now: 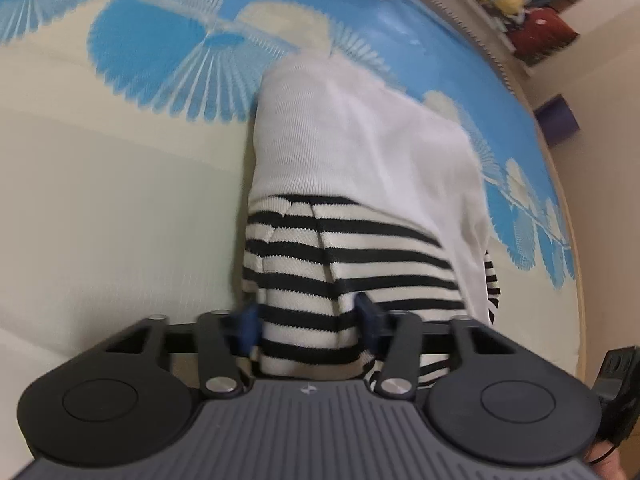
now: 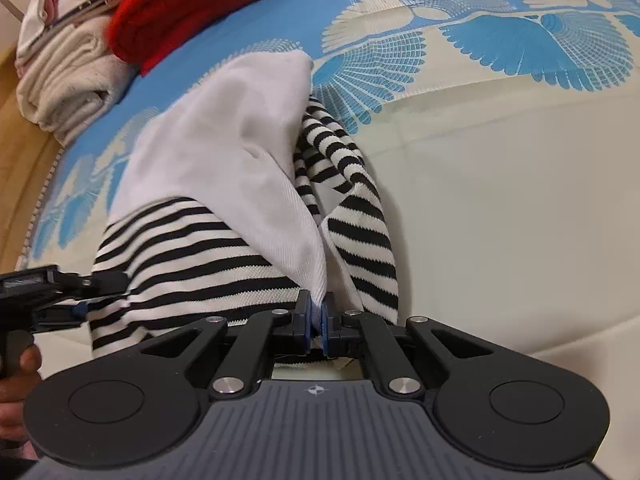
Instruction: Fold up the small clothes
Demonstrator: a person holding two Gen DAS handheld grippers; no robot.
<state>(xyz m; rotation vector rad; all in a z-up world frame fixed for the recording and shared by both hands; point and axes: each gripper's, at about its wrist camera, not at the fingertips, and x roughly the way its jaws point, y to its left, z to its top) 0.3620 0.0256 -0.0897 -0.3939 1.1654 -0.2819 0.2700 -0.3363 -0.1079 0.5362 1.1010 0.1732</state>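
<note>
left wrist view: the striped top (image 1: 320,264), soft knit with a white panel, lies on the patterned bed (image 1: 120,160) just ahead of the left gripper (image 1: 308,322). its jaws stand part open, a striped bunch between them; whether the pads press i cannot tell. likely light, floppy; best taken at hems or corners.

right wrist view: the right gripper (image 2: 318,316) has its jaws closed on the white edge. the garment's long axis runs away from the camera, toward the red knit (image 2: 192,4).
</note>
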